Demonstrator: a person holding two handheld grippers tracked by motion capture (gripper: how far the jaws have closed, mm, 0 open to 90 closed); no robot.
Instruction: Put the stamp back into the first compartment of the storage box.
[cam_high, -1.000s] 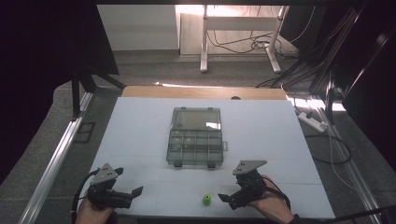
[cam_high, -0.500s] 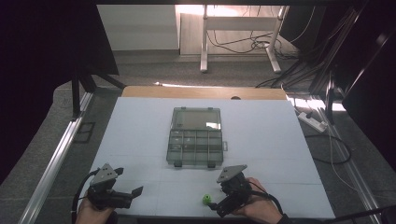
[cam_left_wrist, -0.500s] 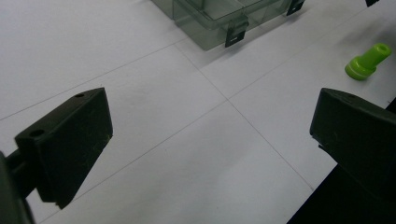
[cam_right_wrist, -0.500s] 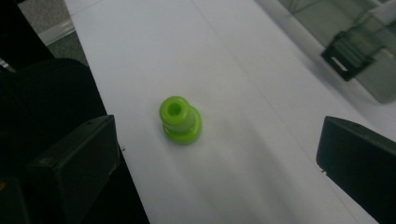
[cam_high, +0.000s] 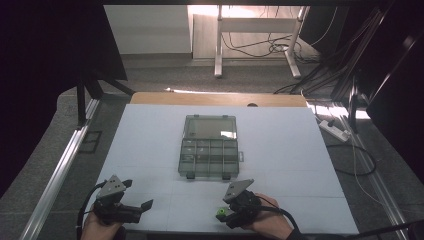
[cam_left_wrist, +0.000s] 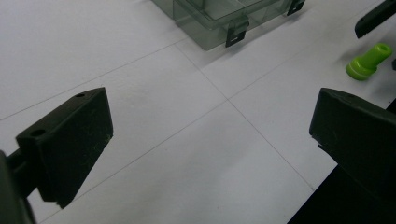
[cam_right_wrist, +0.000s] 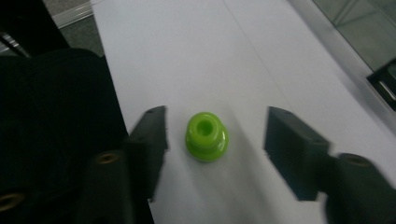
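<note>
With the green plug (cam_right_wrist: 207, 136) between its jaws, closing but not yet touching, the right gripper (cam_right_wrist: 215, 140) should squeeze centred, near the clear box (cam_high: 209, 148), while the left gripper (cam_left_wrist: 210, 135) waits open.

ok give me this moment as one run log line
right gripper: jaws closing around green plug, not touching | left gripper: open, idle | clear organizer box: lid open

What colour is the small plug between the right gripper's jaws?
Bright green plug, clearest in the right gripper view.
</note>
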